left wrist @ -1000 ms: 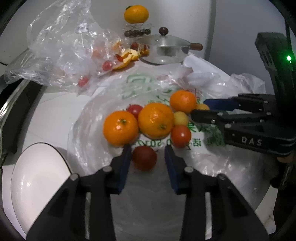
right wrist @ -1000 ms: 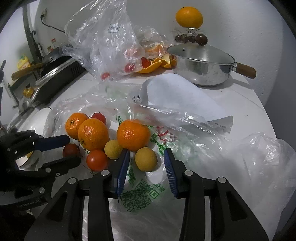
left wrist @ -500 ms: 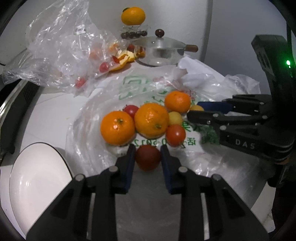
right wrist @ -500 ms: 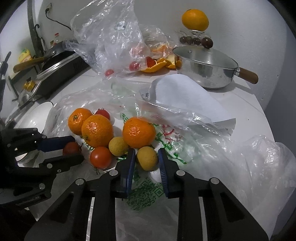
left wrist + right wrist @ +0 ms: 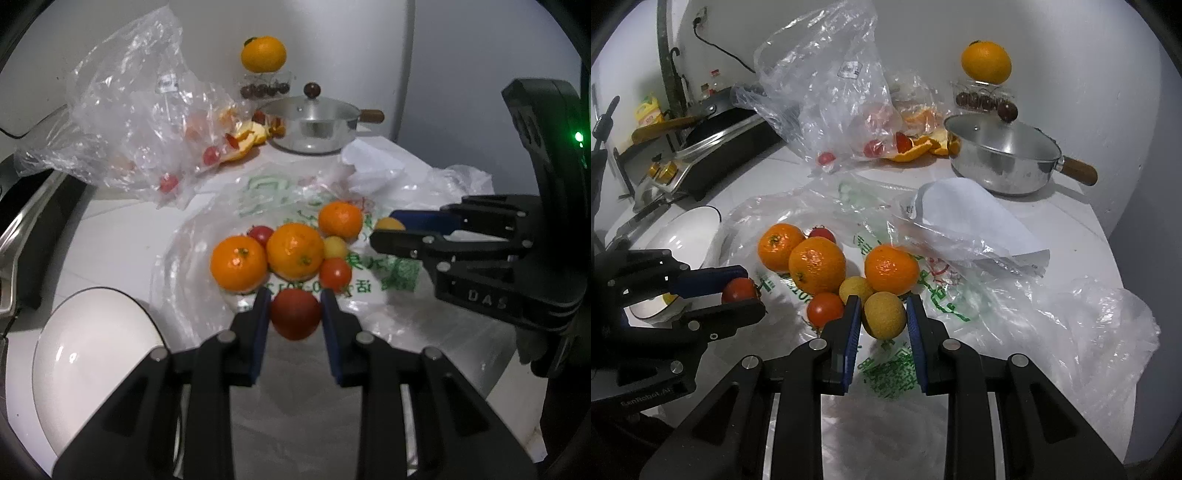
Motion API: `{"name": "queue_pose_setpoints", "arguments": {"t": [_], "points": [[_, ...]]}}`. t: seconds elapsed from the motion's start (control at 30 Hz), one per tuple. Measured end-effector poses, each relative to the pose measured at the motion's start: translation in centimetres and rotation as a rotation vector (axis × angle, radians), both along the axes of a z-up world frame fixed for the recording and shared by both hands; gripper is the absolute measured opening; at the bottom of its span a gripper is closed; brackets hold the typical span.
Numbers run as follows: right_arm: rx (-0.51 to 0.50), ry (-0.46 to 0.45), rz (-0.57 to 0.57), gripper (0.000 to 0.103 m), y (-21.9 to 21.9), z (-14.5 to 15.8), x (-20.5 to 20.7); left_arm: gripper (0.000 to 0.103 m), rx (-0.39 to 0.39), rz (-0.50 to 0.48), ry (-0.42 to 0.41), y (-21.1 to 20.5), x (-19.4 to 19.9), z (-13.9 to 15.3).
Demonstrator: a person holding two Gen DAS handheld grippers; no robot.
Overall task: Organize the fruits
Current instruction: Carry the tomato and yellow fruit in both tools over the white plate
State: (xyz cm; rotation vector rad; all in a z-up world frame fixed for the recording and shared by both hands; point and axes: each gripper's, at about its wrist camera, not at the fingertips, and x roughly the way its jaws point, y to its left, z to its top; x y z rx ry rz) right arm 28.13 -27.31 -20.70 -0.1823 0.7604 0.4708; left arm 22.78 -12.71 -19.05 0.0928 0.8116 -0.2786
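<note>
My left gripper [image 5: 295,314] pinches a dark red tomato [image 5: 295,314] between its blue pads, just in front of the oranges [image 5: 295,250] on the printed plastic bag [image 5: 266,192]. My right gripper [image 5: 883,320] pinches a small yellow fruit [image 5: 883,314] beside another orange [image 5: 891,270]. A white bowl [image 5: 92,354] stands at my left.

Bare counter [image 5: 122,236] left of fruit pile [image 5: 291,249]; white bowl [image 5: 92,354] near-left; pot [image 5: 314,127] blocks rear.
</note>
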Motion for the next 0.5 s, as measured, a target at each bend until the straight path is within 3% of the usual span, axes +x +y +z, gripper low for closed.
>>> {"name": "queue_pose_setpoints", "arguments": {"t": [0.5], "points": [[-0.009, -0.043, -0.004, 0.027, 0.7, 2.0, -3.0, 0.028, -0.012, -0.006, -0.048, 0.6, -2.8, 2.1]]}}
